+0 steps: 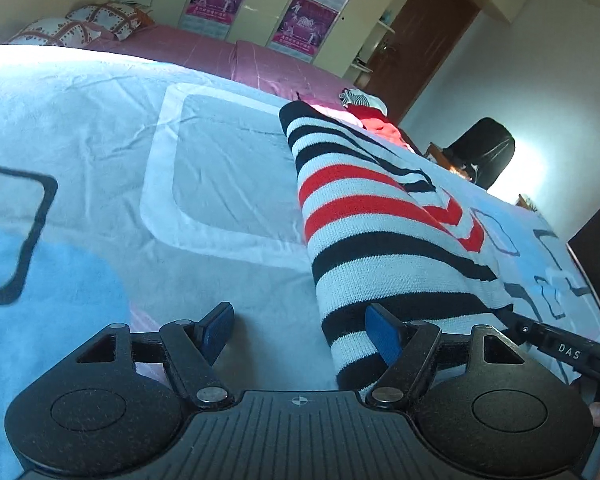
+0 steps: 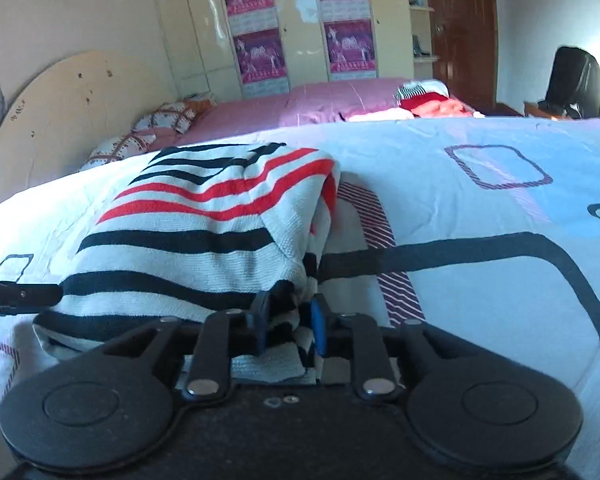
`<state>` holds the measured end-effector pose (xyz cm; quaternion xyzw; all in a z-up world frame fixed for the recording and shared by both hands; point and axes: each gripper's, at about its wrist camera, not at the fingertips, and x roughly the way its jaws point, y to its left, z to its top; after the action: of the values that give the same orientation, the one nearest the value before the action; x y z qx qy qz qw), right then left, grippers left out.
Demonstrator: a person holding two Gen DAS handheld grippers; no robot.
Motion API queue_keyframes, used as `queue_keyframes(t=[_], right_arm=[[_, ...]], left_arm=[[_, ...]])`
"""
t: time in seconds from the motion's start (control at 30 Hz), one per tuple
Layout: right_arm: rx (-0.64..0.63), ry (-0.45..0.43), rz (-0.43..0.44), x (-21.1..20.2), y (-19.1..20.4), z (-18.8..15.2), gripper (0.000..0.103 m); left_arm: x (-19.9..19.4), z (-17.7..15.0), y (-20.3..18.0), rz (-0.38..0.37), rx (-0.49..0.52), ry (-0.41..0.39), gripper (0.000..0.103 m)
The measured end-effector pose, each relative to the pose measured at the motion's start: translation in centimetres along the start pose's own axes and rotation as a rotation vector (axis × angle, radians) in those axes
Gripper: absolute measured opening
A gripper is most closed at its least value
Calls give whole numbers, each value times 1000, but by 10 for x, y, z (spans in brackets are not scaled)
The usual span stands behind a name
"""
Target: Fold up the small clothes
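A small knitted sweater (image 1: 372, 216) with white, black and red stripes lies folded on a pale blue patterned bedspread (image 1: 100, 140). My left gripper (image 1: 300, 332) is open at the sweater's near left edge; its right blue pad (image 1: 382, 334) rests on the hem, its left pad is over bare bedspread. In the right wrist view the same sweater (image 2: 204, 232) lies ahead and left. My right gripper (image 2: 287, 326) is shut on the sweater's near right corner, with fabric bunched between the pads. The right gripper's finger also shows at the left view's lower right (image 1: 556, 340).
More clothes (image 2: 428, 100), red and striped, lie in a heap at the far side of the bed on a pink sheet (image 2: 320, 104). Pillows (image 2: 168, 118) lie by the headboard. A black chair (image 2: 572, 80) stands beyond the bed, wardrobes and a door behind.
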<state>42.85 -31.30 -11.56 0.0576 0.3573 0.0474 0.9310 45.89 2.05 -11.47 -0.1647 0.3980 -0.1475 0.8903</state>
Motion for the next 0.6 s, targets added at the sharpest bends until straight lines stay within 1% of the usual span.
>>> queue_keyframes(t=[0.03,0.1,0.17,0.23,0.3,0.33,0.37,0.4,0.43,0.5,0.57,0.6], right_arm=[[-4,-4,-4,-4,1,4,23],[-32,-66,3,-16,3,13,22],[-38,-105,21,-17,4,21,22],[-13,-97,58,-11,0,27,22],[-16,-85,54,-6,-1,28,22],[-15,-76,54,-4,0,27,22],[-11,-54,42,0,-2,25,23],[-12,-12,16,8,-4,21,26],[2,20,40,13,-6,17,27],[36,11,53,12,-10,15,30],[58,-13,73,4,-13,20,30],[91,-33,102,1,-18,22,30]], left_arm=[[-4,3,-1,5,10,-24,72],[-8,12,-1,-25,5,-62,72],[-5,20,-1,-55,-6,-63,72],[0,22,-4,-57,-3,-46,72],[9,16,-5,-40,4,29,72],[14,8,-5,-48,6,67,72],[15,2,-5,-46,3,81,72],[13,-3,-7,-39,28,73,72],[11,-5,-9,-30,50,71,72],[7,-4,-10,-28,55,73,72],[-1,3,-9,-39,46,24,72],[-3,8,-6,-59,23,-6,72]])
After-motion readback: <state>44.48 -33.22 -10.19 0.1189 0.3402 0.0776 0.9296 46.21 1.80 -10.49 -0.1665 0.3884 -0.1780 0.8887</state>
